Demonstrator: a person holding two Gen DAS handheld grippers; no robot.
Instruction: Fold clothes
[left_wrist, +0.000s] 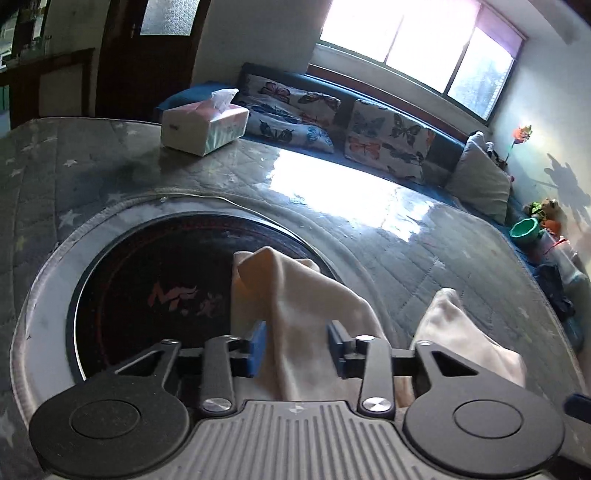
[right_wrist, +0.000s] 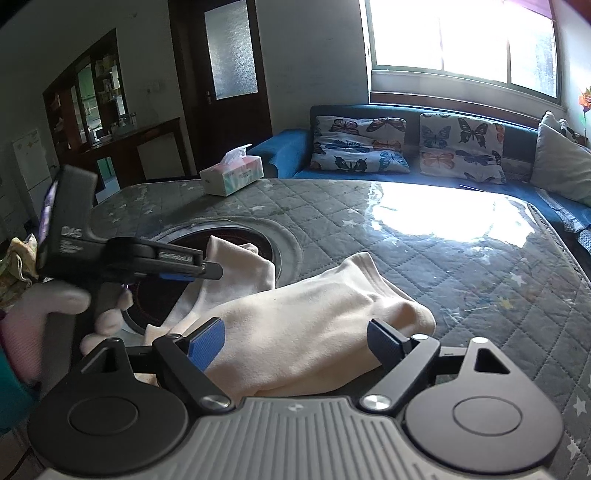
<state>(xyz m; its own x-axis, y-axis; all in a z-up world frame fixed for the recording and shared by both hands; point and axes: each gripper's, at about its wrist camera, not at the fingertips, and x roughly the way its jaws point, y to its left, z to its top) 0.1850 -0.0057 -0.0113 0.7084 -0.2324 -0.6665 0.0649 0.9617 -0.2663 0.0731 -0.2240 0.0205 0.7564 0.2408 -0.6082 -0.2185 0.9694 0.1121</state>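
Between left gripper (left_wrist: 295, 345) pads: cream cloth (left_wrist: 306, 332), untouched.

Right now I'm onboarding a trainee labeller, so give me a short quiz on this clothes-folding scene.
1. True or false: the tissue box lies on the floor.
2. What lies between the right tongs? A) cream cloth B) green bowl C) book
3. Fill in: the cushions carry ___ prints.
Key: 1 false, the tissue box sits on the table; 2 A; 3 butterfly.
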